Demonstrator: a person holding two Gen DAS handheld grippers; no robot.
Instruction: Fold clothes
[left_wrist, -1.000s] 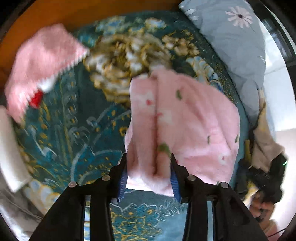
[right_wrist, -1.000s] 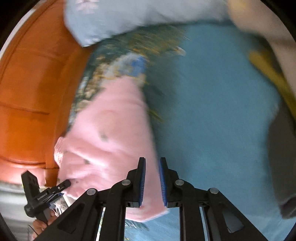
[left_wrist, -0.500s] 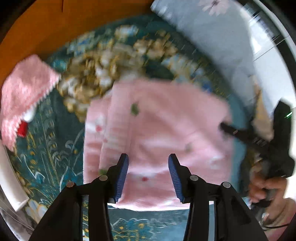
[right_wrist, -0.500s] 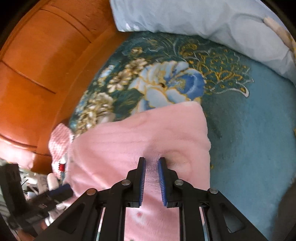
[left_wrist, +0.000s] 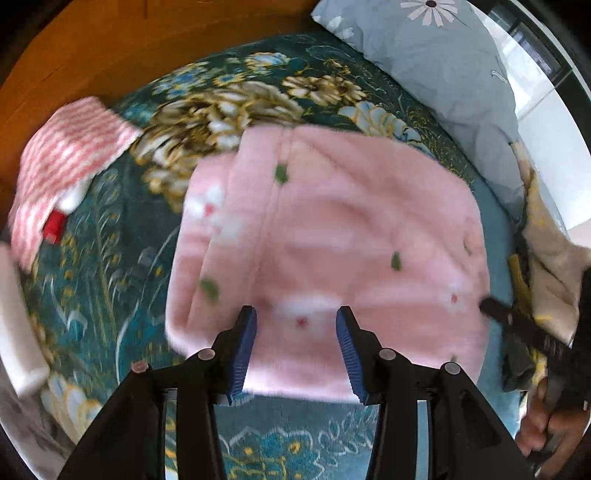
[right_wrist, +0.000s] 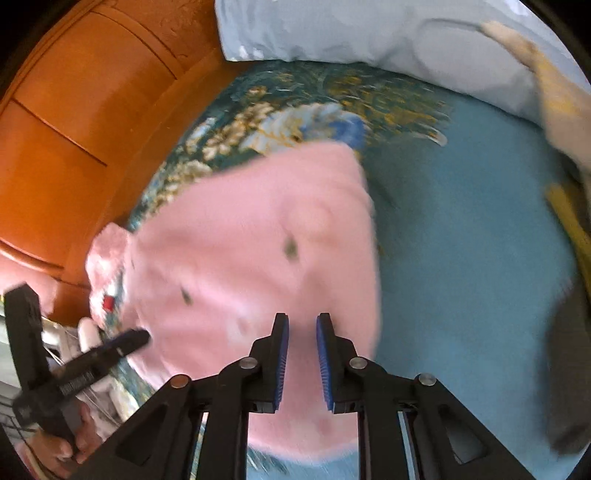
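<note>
A fluffy pink garment (left_wrist: 332, 229) with small flowers and green leaves lies folded into a block on the floral blanket (left_wrist: 110, 240). My left gripper (left_wrist: 295, 317) hovers open over its near edge, pads clear of the cloth. In the right wrist view the same pink garment (right_wrist: 251, 240) lies under my right gripper (right_wrist: 301, 317), whose jaws stand nearly together with nothing pinched between them. The right gripper's finger (left_wrist: 517, 325) shows at the garment's right edge, and the left gripper's finger (right_wrist: 110, 347) at its left edge.
A pink-and-white striped garment (left_wrist: 66, 158) with a red tag lies left of the pink one. An orange wooden headboard (right_wrist: 74, 129) runs behind. A grey-blue pillow (left_wrist: 443, 74) sits at the back right, and loose beige and dark clothes (left_wrist: 546, 251) lie at the right.
The left gripper let go of the pink garment's bunched edge and opened; the garment now lies flat. The right gripper swung from the bare blue blanket to over the garment.
</note>
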